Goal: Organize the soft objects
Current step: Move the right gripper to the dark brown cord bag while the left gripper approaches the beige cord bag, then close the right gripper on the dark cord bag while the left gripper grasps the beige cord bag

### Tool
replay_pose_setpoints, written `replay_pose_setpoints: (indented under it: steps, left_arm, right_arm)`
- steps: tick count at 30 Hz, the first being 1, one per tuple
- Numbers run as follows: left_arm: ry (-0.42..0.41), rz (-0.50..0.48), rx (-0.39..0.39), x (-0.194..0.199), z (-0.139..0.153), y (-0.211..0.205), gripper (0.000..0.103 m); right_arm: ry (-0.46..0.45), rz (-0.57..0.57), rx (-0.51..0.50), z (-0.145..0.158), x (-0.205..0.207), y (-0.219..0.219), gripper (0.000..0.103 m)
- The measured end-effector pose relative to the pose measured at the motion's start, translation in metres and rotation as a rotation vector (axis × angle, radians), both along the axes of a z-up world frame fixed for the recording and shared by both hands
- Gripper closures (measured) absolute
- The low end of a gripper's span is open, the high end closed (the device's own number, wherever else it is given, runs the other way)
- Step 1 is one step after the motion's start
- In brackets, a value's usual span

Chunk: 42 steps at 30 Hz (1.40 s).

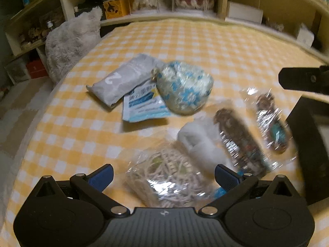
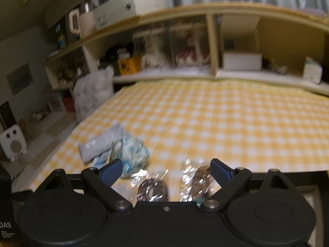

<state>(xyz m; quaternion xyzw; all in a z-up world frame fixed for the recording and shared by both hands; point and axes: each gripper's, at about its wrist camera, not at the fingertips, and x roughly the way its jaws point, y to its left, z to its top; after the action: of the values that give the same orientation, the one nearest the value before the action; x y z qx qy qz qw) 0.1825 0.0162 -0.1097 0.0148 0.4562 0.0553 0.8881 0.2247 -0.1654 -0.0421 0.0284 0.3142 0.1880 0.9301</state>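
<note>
Soft items lie on a yellow checked bed cover (image 1: 72,127). In the left wrist view: a grey pouch marked 2 (image 1: 121,78), a blue-and-white packet (image 1: 144,107), a blue-flowered round bag (image 1: 185,88), a white roll (image 1: 199,142), two dark items in clear wrap (image 1: 238,142) (image 1: 273,125), and a bagged cream cord bundle (image 1: 168,179). My left gripper (image 1: 164,175) is open, its fingers on either side of the cord bundle. My right gripper (image 2: 166,170) is open above the two wrapped dark items (image 2: 153,189) (image 2: 201,181); its finger (image 1: 302,80) shows at the right edge of the left wrist view.
A fluffy grey cushion (image 1: 72,41) leans at the bed's far left corner. A headboard shelf (image 1: 164,16) with dolls, boxes and jars runs behind the bed. A black-framed object (image 1: 308,135) stands at the right. A white speaker-like box (image 2: 13,144) sits on the floor at left.
</note>
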Motion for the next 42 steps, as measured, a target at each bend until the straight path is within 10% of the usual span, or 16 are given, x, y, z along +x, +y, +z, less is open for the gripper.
replay_pose_setpoints:
  steps: [23, 35, 42]
  left_arm:
    - [0.037, -0.124, 0.122, -0.003, 0.002, 0.007, 0.001]
    - [0.113, -0.134, 0.040, 0.004, -0.012, 0.010, 0.026]
    - [0.079, -0.078, -0.027, 0.003, -0.004, 0.020, 0.038]
  right_arm:
    - [0.277, 0.218, -0.069, -0.072, 0.033, 0.031, 0.035]
    - [0.283, 0.199, -0.121, -0.089, 0.039, 0.040, 0.037]
    - [0.258, 0.173, -0.122, -0.086, 0.039, 0.036, 0.071]
